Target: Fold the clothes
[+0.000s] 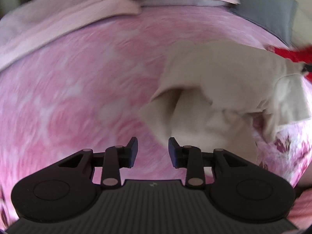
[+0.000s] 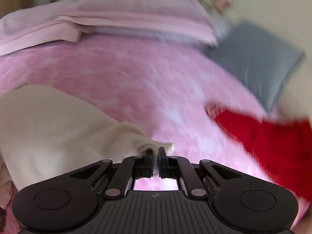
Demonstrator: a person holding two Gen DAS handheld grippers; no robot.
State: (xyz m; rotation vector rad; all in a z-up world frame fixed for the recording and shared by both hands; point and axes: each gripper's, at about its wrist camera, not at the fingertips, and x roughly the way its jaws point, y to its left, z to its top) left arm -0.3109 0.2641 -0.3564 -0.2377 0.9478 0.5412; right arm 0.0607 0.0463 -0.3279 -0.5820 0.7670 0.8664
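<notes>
A cream garment (image 1: pixel 210 89) lies bunched on the pink bedspread (image 1: pixel 81 89), to the right in the left wrist view. My left gripper (image 1: pixel 153 148) is open and empty, just short of the garment's near edge. My right gripper (image 2: pixel 155 156) is shut on a corner of the cream garment (image 2: pixel 58 124), which trails off to the left. A red garment (image 2: pixel 273 144) lies on the bedspread (image 2: pixel 136 81) to the right of my right gripper; it also shows at the right edge of the left wrist view (image 1: pixel 292 55). Both views are motion-blurred.
A folded light-pink blanket (image 2: pixel 109 21) lies across the far side of the bed. A grey pillow or folded cloth (image 2: pixel 261 60) sits at the far right, also in the left wrist view (image 1: pixel 269 13). A wall stands behind the bed.
</notes>
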